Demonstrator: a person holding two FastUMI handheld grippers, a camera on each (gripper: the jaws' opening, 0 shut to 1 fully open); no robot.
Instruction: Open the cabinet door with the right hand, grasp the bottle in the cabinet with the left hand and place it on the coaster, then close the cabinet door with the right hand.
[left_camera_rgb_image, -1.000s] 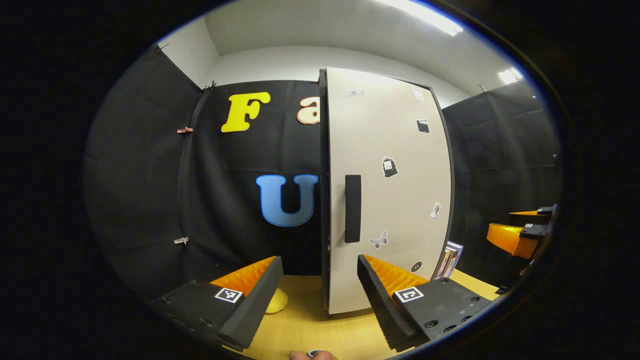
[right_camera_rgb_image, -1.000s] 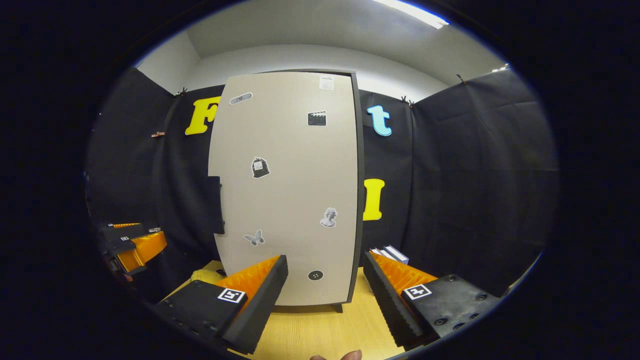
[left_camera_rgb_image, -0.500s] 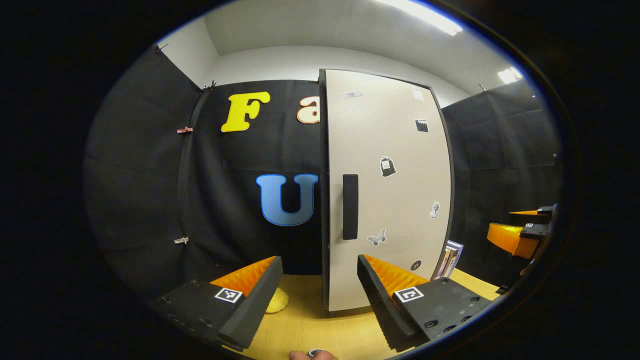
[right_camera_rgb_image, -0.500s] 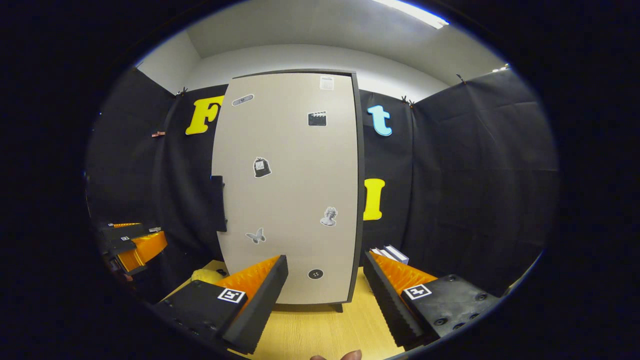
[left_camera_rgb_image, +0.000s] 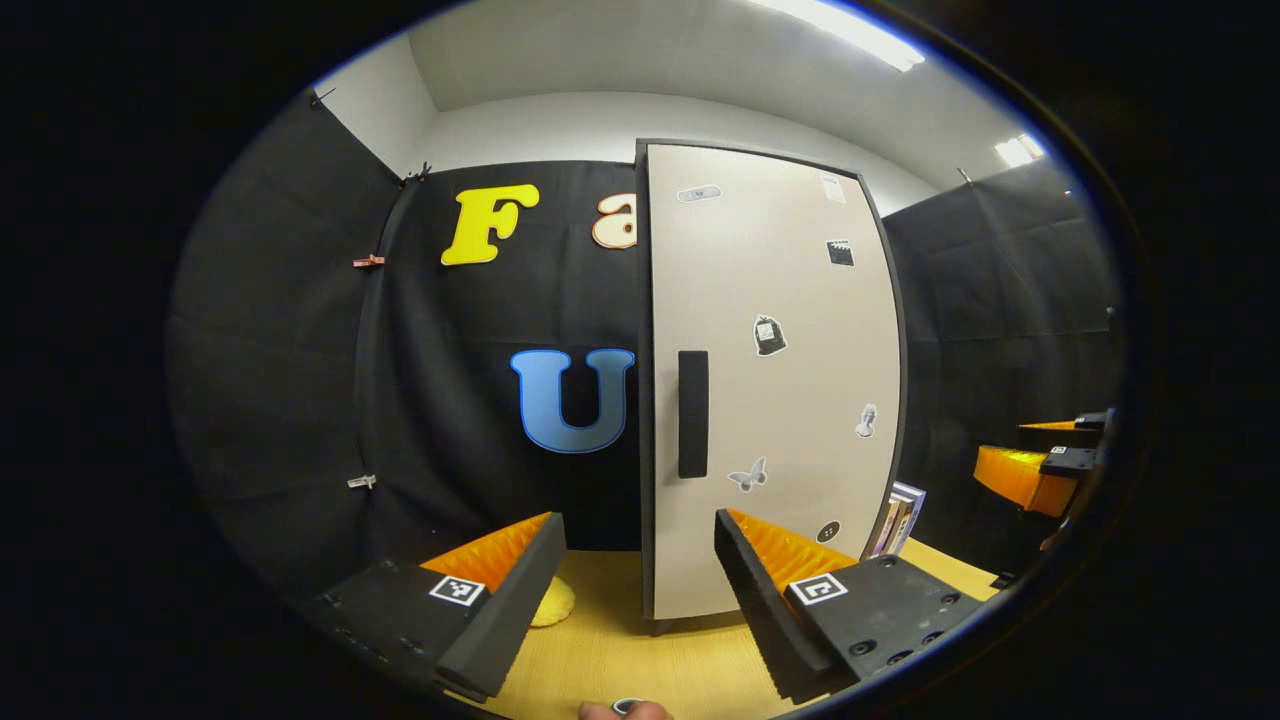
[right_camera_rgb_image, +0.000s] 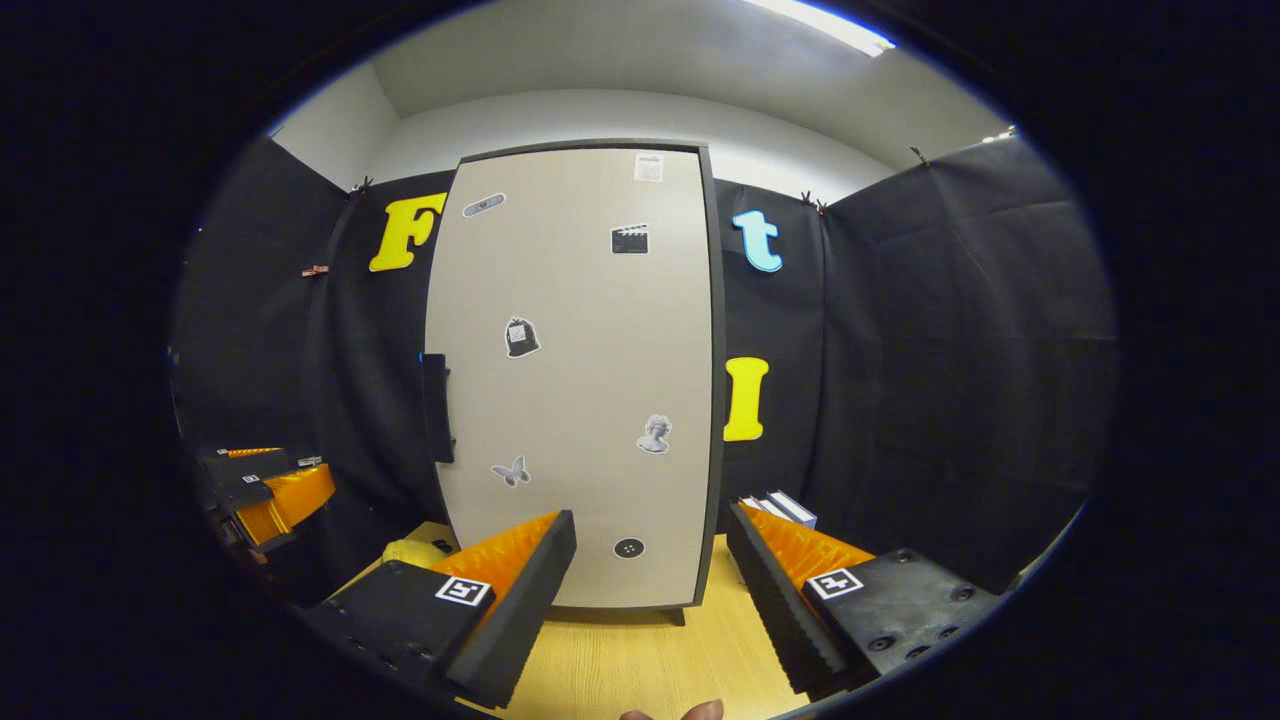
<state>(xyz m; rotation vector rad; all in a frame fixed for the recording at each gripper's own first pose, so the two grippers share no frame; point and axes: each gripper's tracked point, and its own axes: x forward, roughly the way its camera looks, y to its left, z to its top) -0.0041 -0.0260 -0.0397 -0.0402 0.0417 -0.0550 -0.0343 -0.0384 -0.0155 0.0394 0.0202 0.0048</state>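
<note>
Two grippers hover low over the wooden tabletop (left_camera_rgb_image: 610, 650), both facing the cabinet. In the left gripper view, the left gripper (left_camera_rgb_image: 640, 590) has its fingers spread wide with nothing between them; a fingertip of the person's hand (left_camera_rgb_image: 610, 710) peeks in at the bottom edge. Just past the left finger, a small yellow object (left_camera_rgb_image: 553, 603) lies on the table, partly hidden, so I cannot tell what it is. In the right gripper view, the right gripper (right_camera_rgb_image: 650, 590) is likewise spread wide and holds nothing, with a bit of the person's hand (right_camera_rgb_image: 690, 712) at the bottom edge.

Beyond the fingers stands the tall cabinet, its beige cabinet door (right_camera_rgb_image: 580, 400) lying flush in the dark frame, closed. Several small stickers (right_camera_rgb_image: 520, 337) dot the door. A dark vertical handle (left_camera_rgb_image: 692, 413) sits on the door's left edge as seen from the left gripper view. The bottle cannot be seen from either camera, and I cannot tell where the coaster is.

To the right of the cabinet, a few books (left_camera_rgb_image: 898, 518) stand on the table near the booth's black cloth wall. At the far right of the left gripper view, the right gripper appears off to the side, well apart from the cabinet; at the far left of the right gripper view, the left gripper appears the same way.
</note>
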